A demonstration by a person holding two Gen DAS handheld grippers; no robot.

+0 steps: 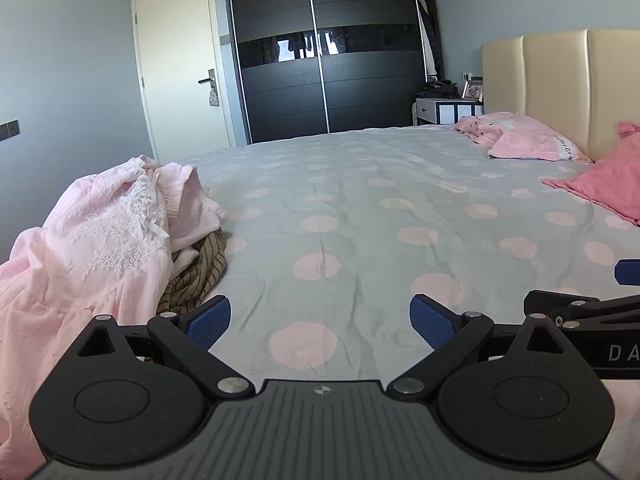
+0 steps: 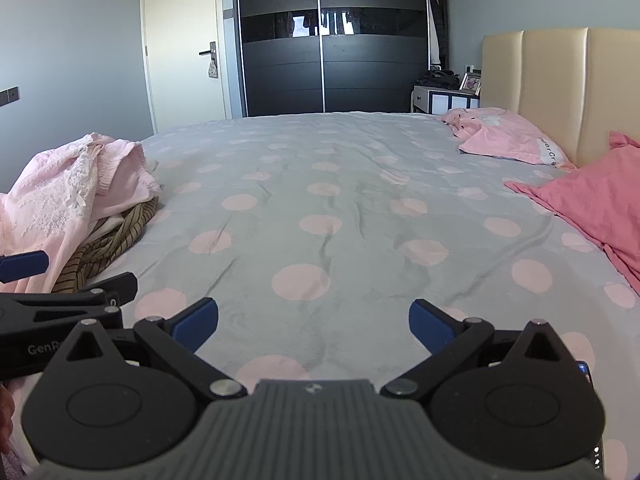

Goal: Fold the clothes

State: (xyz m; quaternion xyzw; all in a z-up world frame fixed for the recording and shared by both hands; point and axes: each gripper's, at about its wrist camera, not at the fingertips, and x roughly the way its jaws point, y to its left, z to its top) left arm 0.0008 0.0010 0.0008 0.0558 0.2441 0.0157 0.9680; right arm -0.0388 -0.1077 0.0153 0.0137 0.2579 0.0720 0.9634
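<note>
Left gripper (image 1: 320, 320) and right gripper (image 2: 314, 322): jaws apart, empty. Clothes pile (image 1: 100, 240) lies unfolded at the bed's (image 1: 360, 208) left edge, nearer the left gripper.

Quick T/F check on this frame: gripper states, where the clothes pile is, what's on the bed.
1. Both grippers are open and hold nothing: left gripper, right gripper. True.
2. The clothes pile lies right of the grippers. False: it lies to their left.
3. A striped garment sits under the pink dress. True.
4. The wardrobe is white. False: it is dark; the door beside it is white.
5. A folded shirt lies mid-bed. False: only the dotted sheet shows there.
</note>
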